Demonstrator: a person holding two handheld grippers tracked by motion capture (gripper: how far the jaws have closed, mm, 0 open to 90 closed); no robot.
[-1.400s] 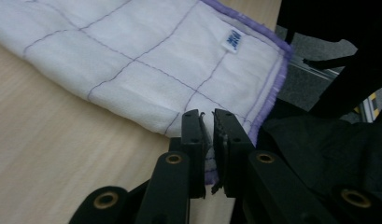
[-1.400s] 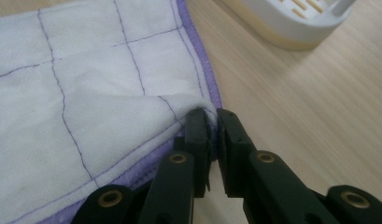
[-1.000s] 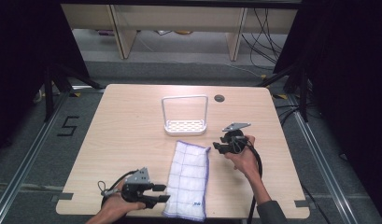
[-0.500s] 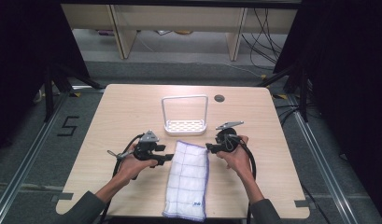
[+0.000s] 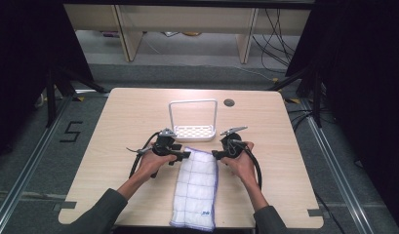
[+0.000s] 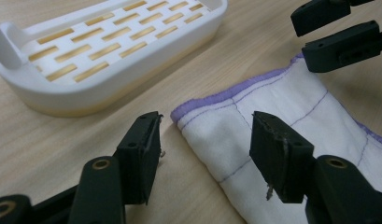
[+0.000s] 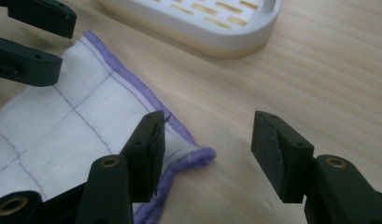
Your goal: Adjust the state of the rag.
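Both hands have come up to the cloth's (image 5: 197,187) far end; L claw (image 6: 205,140) & R claw (image 7: 207,140) have just been opening, each straddling a far corner w/o pinching it. Cloth flat on worktop (image 5: 119,122), rack (image 5: 193,131) just beyond. Grasp & everything after: not yet done.

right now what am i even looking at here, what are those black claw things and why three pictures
A person sits at a wooden table and holds a hand-operated grasping tool in each hand: the left tool and the right tool. The high view looks down from above. The other two pictures come from cameras riding on each tool, looking along its black jaws. On the table lie a white cloth with purple edging and a white slotted tray with a hoop handle. Each tool's jaws stand open at a far corner of the cloth; nothing is held yet.
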